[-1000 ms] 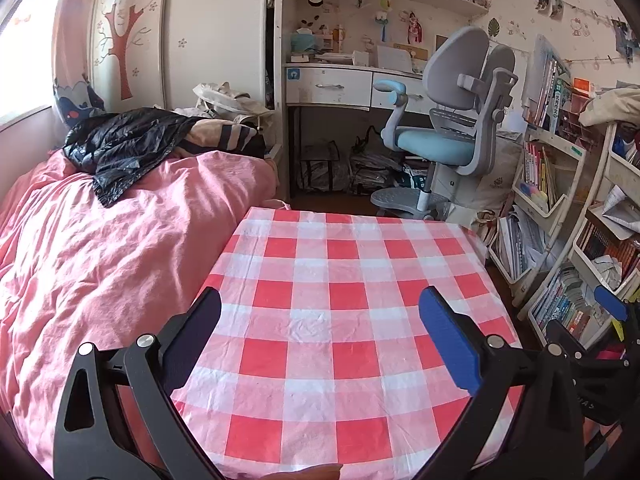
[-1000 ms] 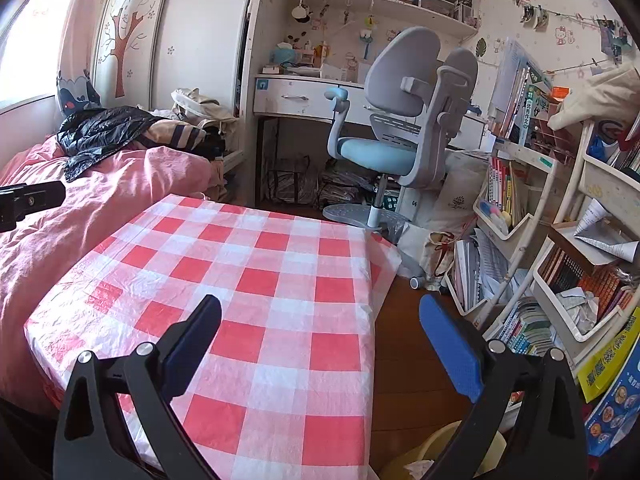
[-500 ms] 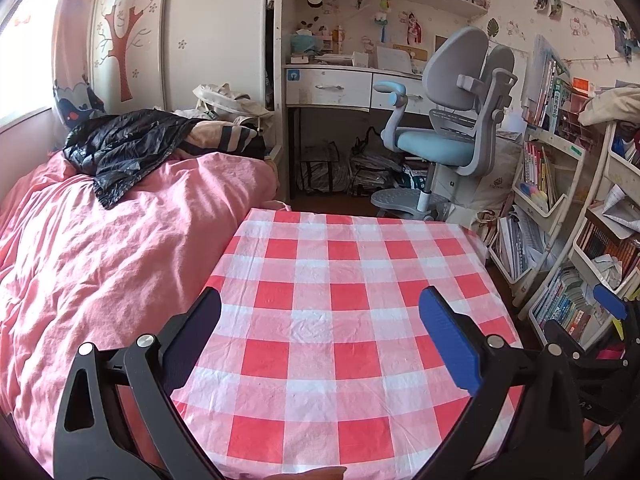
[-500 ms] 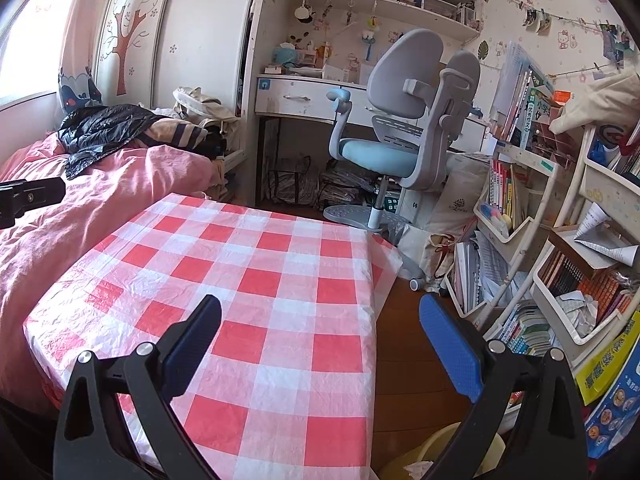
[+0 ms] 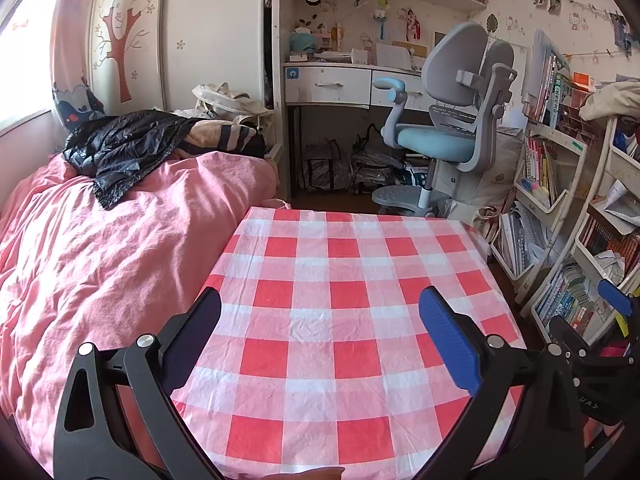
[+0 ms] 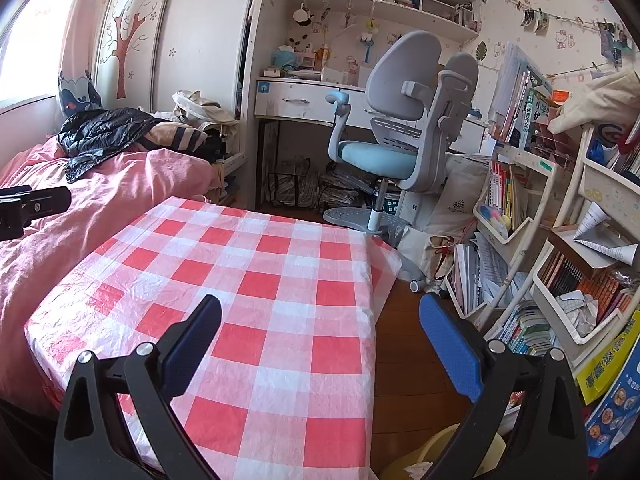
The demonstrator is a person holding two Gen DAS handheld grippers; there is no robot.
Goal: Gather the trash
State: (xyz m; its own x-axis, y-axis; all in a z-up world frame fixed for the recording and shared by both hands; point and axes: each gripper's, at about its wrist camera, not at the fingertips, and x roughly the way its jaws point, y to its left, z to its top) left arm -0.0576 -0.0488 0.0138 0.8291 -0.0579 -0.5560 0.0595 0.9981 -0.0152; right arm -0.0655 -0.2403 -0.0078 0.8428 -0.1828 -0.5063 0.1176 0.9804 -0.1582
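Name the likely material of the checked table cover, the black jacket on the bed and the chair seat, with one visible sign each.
Table cover: probably thin plastic sheet; crinkled, faintly shiny.
Black jacket: glossy synthetic fabric, seemingly padded; bright highlights on puffy folds.
Chair seat: matte blue cloth or mesh, on a smooth grey plastic-looking frame.

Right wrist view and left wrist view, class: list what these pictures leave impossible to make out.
- Yellow bin, right wrist view: cut off by the bottom edge and the right gripper; contents unclear.
- Checked table, left wrist view: near edge hidden behind the left gripper.
- Book titles on the shelves: too small.
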